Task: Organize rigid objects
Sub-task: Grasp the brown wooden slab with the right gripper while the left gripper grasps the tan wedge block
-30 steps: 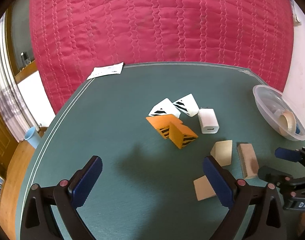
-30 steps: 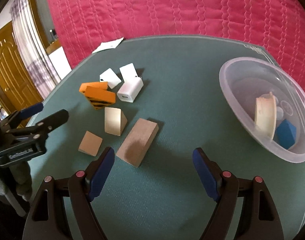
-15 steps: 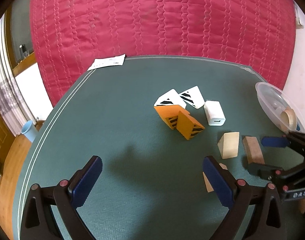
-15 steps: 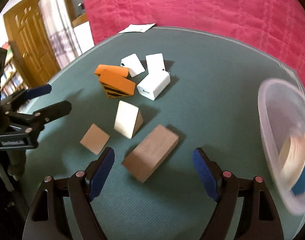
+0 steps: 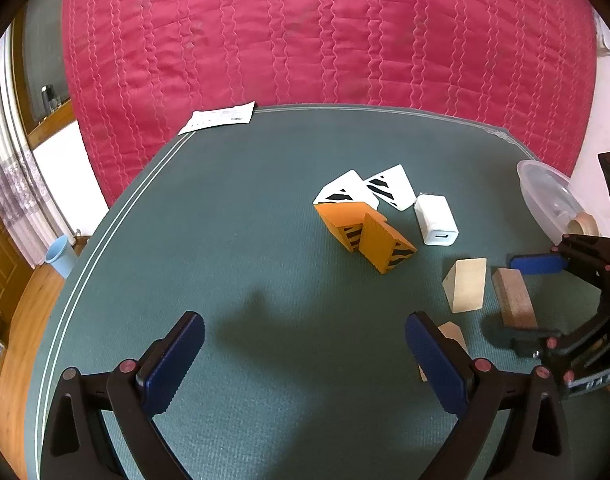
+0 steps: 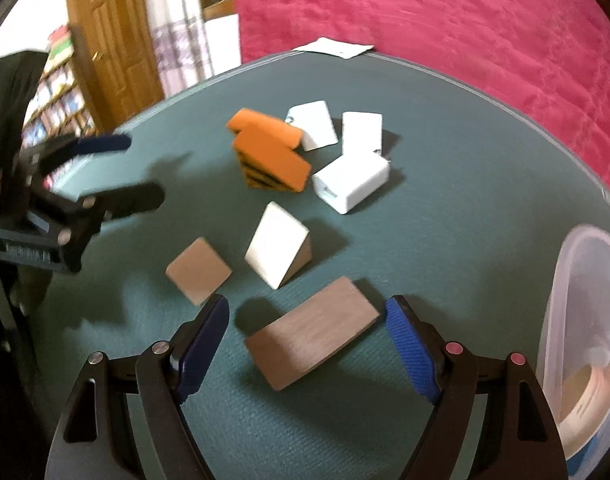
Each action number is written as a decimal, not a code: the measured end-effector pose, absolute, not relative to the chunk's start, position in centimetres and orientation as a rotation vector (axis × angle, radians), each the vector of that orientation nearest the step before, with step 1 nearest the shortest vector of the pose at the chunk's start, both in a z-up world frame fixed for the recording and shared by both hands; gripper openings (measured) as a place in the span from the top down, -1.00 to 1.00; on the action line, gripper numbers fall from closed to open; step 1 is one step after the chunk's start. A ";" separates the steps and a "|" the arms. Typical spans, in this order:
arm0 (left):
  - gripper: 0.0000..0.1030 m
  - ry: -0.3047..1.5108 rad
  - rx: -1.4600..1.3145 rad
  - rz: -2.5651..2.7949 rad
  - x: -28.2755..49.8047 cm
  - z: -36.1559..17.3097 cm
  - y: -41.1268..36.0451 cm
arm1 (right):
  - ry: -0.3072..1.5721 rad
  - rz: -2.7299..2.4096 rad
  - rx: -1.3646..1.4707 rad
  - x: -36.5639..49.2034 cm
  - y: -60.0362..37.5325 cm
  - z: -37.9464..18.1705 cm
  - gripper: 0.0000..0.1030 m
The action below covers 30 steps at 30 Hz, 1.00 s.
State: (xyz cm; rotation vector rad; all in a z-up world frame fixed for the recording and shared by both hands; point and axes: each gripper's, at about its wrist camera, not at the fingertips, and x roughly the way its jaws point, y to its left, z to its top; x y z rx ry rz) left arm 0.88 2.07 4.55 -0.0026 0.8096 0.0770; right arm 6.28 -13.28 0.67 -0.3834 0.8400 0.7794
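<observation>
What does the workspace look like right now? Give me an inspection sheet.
Surface: green table mat, flat.
Job's things: dark wooden block lies between the right gripper's fingers, untouched; pale wedge, small tan block, two orange striped blocks, two white striped blocks, white charger; clear bowl holding a tape roll.
Clutter: paper sheet.
Grippers: left gripper open, empty; right gripper open.
Cables: nothing seen.
Surroundings: red quilt, wooden door, bookshelf.

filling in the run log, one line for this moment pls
right gripper: open, straddling brown block | left gripper: open, empty | clear tub: to the right
</observation>
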 end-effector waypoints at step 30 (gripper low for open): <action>-0.49 0.823 0.193 -0.307 1.0 3.0 -4.8 | 0.794 0.676 -0.255 5.3 -15.6 0.4 -0.25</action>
